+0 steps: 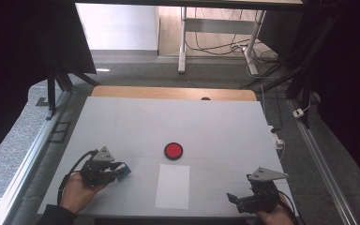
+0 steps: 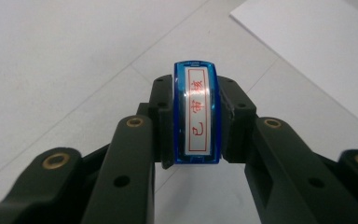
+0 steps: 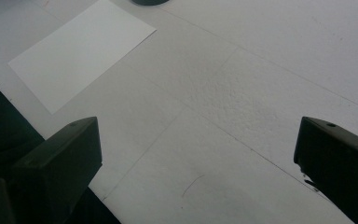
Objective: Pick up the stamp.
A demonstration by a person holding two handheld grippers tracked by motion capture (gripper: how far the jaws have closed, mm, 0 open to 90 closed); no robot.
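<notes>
A blue stamp (image 2: 196, 114) with a white label and red characters sits clamped between the two black jaws of my left gripper (image 2: 196, 123). From above, that left gripper (image 1: 120, 171) lies at the table's front left with the blue stamp (image 1: 124, 169) at its tip. A white sheet of paper (image 1: 173, 186) rests at the front middle, and a round red ink pad (image 1: 173, 150) in a black case sits just behind it. My right gripper (image 1: 232, 199) is at the front right, its jaws wide apart over bare table (image 3: 200, 154).
The white table top (image 1: 178, 122) ends in a wooden strip at the back. The white paper (image 3: 79, 51) lies ahead and left of the right gripper. Metal rails run along both sides, and cables and desk legs fill the floor beyond.
</notes>
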